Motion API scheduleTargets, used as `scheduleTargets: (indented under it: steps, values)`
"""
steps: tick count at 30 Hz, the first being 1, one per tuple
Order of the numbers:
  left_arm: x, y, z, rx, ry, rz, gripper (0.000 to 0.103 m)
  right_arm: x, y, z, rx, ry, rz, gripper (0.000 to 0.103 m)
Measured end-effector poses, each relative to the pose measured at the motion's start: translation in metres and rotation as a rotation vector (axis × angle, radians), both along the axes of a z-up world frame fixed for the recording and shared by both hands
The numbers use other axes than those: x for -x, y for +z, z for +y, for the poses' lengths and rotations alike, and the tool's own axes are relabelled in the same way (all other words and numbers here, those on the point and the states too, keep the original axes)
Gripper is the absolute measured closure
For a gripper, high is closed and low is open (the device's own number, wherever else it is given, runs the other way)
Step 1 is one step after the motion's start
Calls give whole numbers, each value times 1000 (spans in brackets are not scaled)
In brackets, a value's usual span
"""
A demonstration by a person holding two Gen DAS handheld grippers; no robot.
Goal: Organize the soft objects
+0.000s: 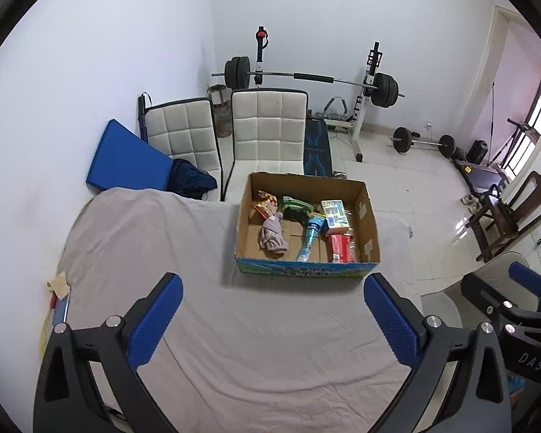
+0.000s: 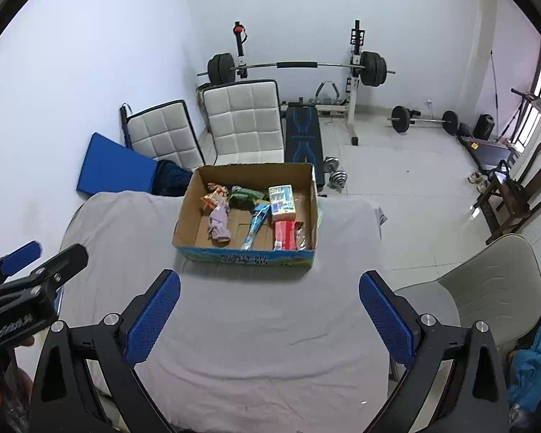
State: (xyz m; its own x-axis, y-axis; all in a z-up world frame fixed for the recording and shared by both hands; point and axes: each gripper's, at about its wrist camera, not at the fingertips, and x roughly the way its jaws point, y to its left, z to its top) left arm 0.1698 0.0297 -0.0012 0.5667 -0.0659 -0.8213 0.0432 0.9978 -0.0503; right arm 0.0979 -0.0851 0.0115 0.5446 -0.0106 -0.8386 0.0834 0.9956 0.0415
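A cardboard box (image 1: pixel 370 223) (image 2: pixel 187 213) sits at the far side of a table covered with a grey cloth (image 1: pixel 155 252) (image 2: pixel 133 238). Inside lie a crumpled pinkish cloth (image 1: pixel 272 235) (image 2: pixel 219 228), snack packets (image 1: pixel 267 204) (image 2: pixel 214 195), a green packet (image 1: pixel 295 206) (image 2: pixel 243 194), a blue tube (image 1: pixel 309 236) (image 2: pixel 256 225), a white-blue carton (image 1: pixel 334 216) (image 2: pixel 282 200) and a red pack (image 1: pixel 341 247) (image 2: pixel 284 235). My left gripper (image 1: pixel 274 321) is open and empty above the cloth, short of the box. My right gripper (image 2: pixel 270 319) is open and empty beside it.
Two white padded chairs (image 1: pixel 267 126) (image 2: pixel 243 122) and a blue mat (image 1: pixel 126 158) (image 2: pixel 110 166) stand behind the table. A weight bench with barbell (image 1: pixel 306 79) (image 2: pixel 299 66) is at the back wall. A grey chair (image 2: pixel 487 288) is to the right. A small tan scrap (image 1: pixel 58 284) lies at the table's left edge.
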Motion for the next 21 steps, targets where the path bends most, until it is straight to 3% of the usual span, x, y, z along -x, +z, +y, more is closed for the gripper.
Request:
scheduleTargets:
  steps: [21]
  values:
    - [-13,-8,0,-23,3,-7,0,-24,-4,-9,52,-33,-38,0]
